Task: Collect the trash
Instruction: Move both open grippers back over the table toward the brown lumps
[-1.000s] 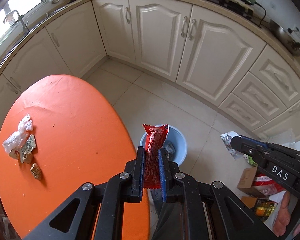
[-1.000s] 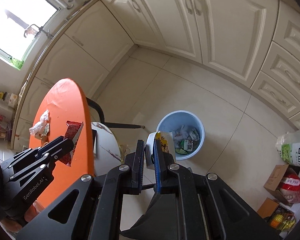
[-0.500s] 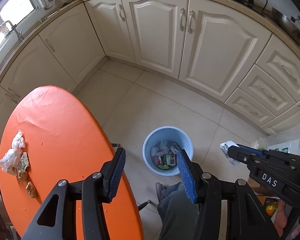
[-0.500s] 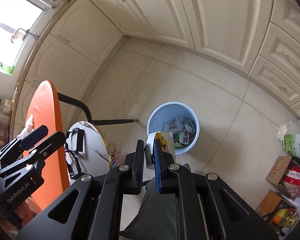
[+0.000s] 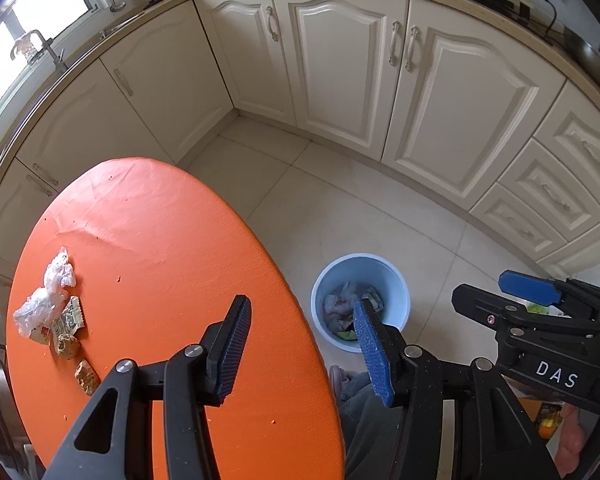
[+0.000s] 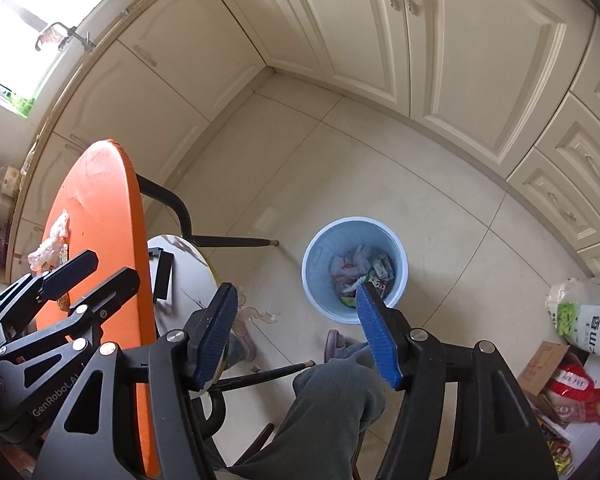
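A light blue bin (image 5: 360, 264) stands on the floor beside the orange table (image 5: 160, 240), with several wrappers (image 5: 342, 304) inside. My left gripper (image 5: 301, 302) is open above the table's edge with nothing between its fingers. My right gripper (image 6: 295, 288) hangs above the floor just left of the bin (image 6: 354, 224); its jaws are opening and nothing is between them. On the table's left side lie crumpled clear plastic (image 5: 48, 292), a small printed wrapper (image 5: 70, 318) and brown food scraps (image 5: 86, 376).
Cream cabinets (image 5: 340, 72) curve around the far side. A black chair (image 6: 172, 208) and a white round seat (image 6: 188, 264) stand under the table. A person's trouser leg (image 6: 332, 400) and slipper (image 6: 334, 340) are below; bags and a box (image 6: 572, 384) lie at right.
The left gripper opened and the red wrapper left it. Then the right gripper opened and its white and yellow pack is gone from it. Both views have shifted slightly.
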A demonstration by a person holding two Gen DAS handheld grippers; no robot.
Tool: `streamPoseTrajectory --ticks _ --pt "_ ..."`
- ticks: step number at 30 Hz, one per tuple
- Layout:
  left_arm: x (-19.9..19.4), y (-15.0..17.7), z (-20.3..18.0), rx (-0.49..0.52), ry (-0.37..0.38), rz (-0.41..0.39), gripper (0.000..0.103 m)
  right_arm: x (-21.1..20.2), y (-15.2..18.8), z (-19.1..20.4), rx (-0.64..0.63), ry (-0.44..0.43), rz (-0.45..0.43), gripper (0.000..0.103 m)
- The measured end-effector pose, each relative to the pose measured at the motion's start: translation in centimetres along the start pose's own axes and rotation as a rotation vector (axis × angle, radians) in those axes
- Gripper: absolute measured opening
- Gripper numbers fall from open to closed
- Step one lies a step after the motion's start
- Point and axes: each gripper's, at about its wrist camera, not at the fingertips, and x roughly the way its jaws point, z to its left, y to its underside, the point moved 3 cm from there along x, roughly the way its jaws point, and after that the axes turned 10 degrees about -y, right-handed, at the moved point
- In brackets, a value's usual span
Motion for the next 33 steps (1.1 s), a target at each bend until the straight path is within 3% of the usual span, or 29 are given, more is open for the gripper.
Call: streamPoseTrajectory --ticks 10,17,25,33 --pt "-2.0 1.8 3.1 -0.025 0.027 -0.018 0.049 -0.9 1.6 2.1 -0.024 0.052 0.011 0.063" --pt "-5.3 5.0 6.9 -0.066 0.035 -0.051 0.049 -1.9 2.9 5.1 -0.059 0.063 0.009 0.064" --pt "-8.9 9.3 13.0 -0.147 0.025 -0.073 0.049 -2.5 4.4 10.8 -0.142 0.060 0.000 0.069" --pt "-10.5 14.1 21.7 -0.289 -0.014 -0.061 0.049 -0.2 6.0 19.0 -0.274 0.042 0.041 0.070"
